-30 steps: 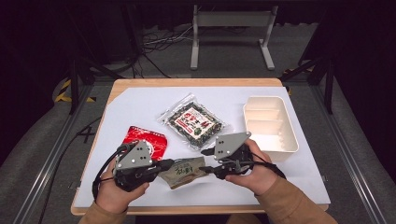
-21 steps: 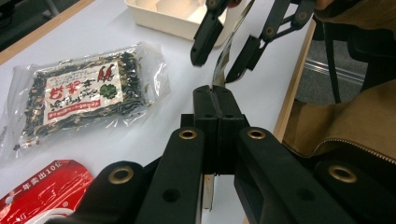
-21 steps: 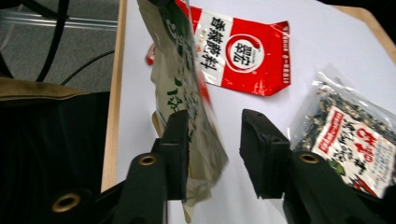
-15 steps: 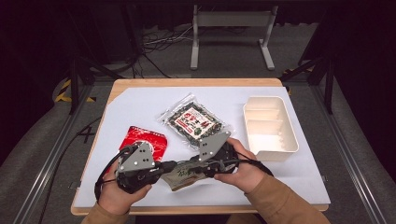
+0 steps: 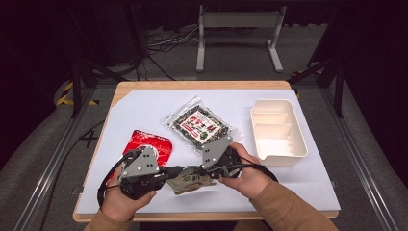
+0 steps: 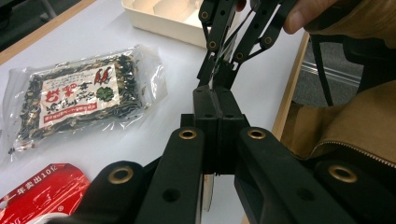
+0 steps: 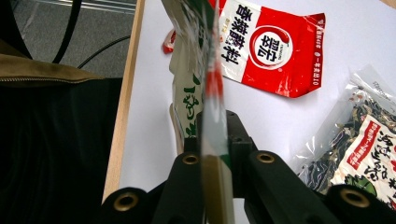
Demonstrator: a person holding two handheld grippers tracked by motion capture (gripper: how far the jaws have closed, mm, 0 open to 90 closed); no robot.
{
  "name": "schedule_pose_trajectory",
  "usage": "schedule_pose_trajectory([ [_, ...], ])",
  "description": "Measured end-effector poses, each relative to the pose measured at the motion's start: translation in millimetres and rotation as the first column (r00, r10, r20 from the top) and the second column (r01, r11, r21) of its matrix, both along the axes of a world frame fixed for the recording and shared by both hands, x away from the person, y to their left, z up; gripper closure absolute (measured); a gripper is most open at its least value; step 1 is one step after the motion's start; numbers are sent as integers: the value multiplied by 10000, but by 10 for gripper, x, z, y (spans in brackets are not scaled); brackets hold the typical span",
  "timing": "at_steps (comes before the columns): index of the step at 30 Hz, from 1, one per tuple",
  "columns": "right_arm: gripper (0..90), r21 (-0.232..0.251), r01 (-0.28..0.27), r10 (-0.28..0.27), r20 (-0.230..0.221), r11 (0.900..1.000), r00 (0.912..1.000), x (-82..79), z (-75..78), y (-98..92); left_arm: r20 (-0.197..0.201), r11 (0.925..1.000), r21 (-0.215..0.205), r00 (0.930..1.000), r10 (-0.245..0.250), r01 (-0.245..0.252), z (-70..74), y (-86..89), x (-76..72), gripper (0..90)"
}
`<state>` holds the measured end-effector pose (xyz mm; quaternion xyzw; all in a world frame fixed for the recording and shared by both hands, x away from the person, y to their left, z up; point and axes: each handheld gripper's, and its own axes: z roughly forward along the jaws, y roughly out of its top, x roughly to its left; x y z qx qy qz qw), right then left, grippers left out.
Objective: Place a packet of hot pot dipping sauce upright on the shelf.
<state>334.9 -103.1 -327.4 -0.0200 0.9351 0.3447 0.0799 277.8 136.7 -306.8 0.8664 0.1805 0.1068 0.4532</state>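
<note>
While both tongs are pinching it from opposite ends, the packet (image 5: 192,179) is hanging just above the near edge of the table (image 5: 288,202), stretched between them rather than lying flat. Its long axis is running across the table, from the left gripper (image 5: 174,172) toward the right gripper (image 5: 208,172), with its faces tipped up so that the right gripper view is catching it edge-on (image 7: 205,93), the top seal pointing away from the camera. The left gripper is clenched on one end of the packet, its jaws pressed tight together in the left gripper view (image 6: 218,135). The right gripper's jaws have just been closing, and they are now clamped on the other end, a thin strip of film showing between them (image 7: 212,154). Gripping both ends this way is probably meant for pulling the film apart, so I judge that a tear or an opening pull is being set up. Just beyond the left gripper, a red pouch (image 5: 150,147) is lying flat; beyond the right gripper, a clear bag (image 5: 199,126) of dark dried stuff is resting at an angle. Farther off past the right gripper, a white tray (image 5: 279,131) is sitting with its compartments bare, likely waiting for the contents.
</note>
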Motion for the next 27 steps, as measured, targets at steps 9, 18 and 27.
schedule_pose_trajectory([
  [9, 895, -92, 49, -50, -58, 9999, 10000, -2, 34, -39, -149, 9988, -437, 9996, -223, 217, -5, 36, 26, 734],
  [18, 895, -91, 394, -394, 29, 9992, 9992, 54, 163, -235, 321, 9937, -1122, 9995, 24, 12, 23, 119, 26, 468],
  [27, 895, -100, 991, -989, 202, 9950, 9949, 168, 310, -501, 504, 9897, -1363, 9974, 512, -439, 10, 189, 68, 373],
])
